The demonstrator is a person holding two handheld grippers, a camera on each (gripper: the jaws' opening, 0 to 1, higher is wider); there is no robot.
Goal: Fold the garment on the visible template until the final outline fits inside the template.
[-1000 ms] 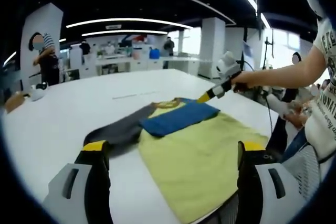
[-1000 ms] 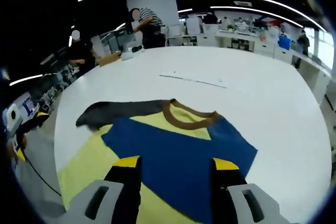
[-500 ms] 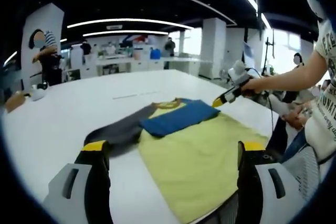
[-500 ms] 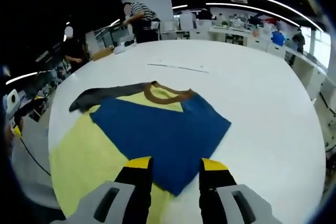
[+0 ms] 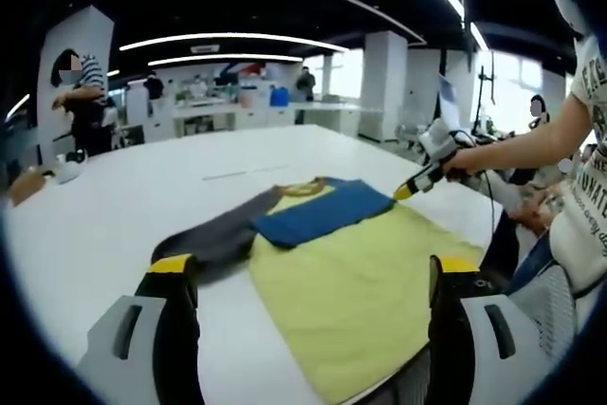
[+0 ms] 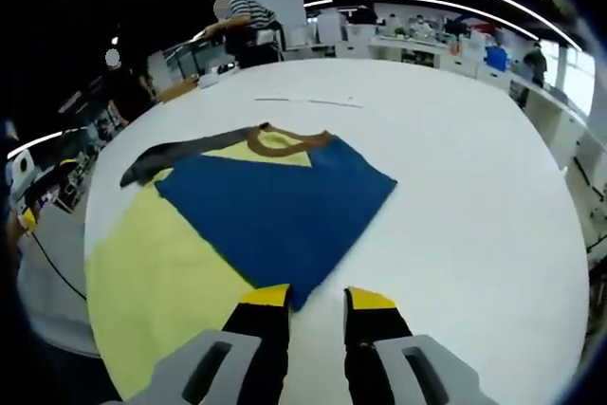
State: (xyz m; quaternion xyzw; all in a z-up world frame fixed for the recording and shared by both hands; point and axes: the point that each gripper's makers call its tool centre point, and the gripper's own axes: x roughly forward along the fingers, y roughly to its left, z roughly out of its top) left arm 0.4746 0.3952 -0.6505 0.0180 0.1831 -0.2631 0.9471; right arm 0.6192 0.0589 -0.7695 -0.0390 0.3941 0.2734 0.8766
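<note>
Yellow shirt [image 6: 156, 267] with blue folded sleeve [image 6: 275, 211] lay near counter [image 6: 455, 187] front edge. Right tongs [image 6: 316, 303] empty, jaws parted, at blue corner. Left tongs [image 5: 308, 267] wide open, empty. Step judged: between folds; next, grasp grey sleeve [image 5: 213, 234], fold inward.

The blue folded panel [image 6: 270, 211] hides part of the yellow garment [image 6: 156, 277] under it. The thin line [image 6: 303, 101] toward the far edge of the tabletop [image 6: 474, 206] is too small to tell what it is.
</note>
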